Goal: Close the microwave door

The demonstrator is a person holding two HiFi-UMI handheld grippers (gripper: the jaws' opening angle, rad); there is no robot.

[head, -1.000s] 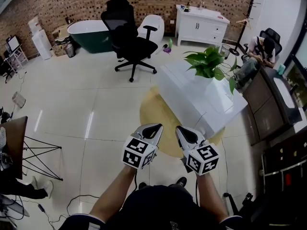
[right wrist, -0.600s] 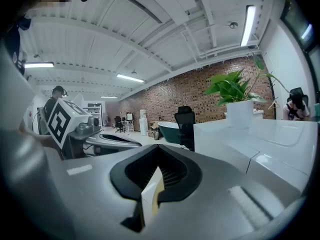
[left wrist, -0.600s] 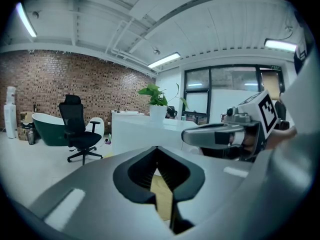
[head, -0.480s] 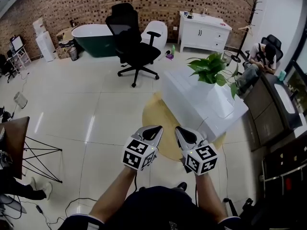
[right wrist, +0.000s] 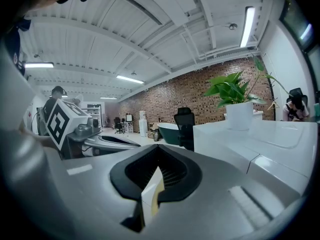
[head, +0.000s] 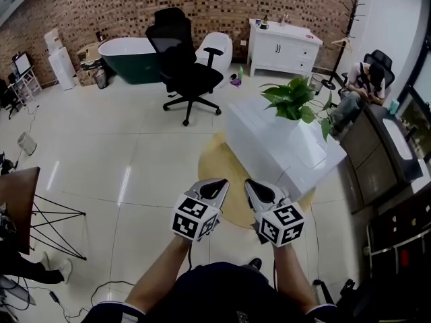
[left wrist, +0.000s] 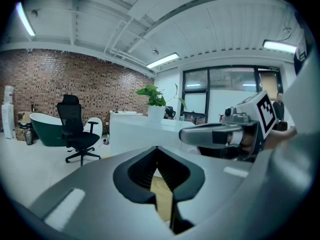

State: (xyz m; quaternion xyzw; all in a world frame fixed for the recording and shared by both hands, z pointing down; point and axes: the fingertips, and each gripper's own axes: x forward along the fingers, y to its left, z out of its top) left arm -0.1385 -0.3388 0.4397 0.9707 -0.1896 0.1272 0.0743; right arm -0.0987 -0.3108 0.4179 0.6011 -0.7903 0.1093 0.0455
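Observation:
No microwave shows in any view. In the head view my left gripper (head: 217,184) and right gripper (head: 253,184) are held side by side in front of the person's body, above the tiled floor, pointing toward a white counter (head: 283,147). Both are shut with nothing between the jaws. The left gripper view shows the left gripper (left wrist: 157,149) with its tips together and the right gripper (left wrist: 220,134) beside it. The right gripper view shows the right gripper (right wrist: 158,148) closed too, with the left gripper (right wrist: 102,141) at its left.
A potted plant (head: 296,99) stands on the counter, which sits on a round yellow rug (head: 219,173). A black office chair (head: 182,66), green bathtub (head: 128,49) and white cabinet (head: 283,42) are further back. A seated person (head: 367,76) and dark furniture (head: 384,153) are at right.
Both grippers stay where they were, still shut. Only the head view shifts slightly.

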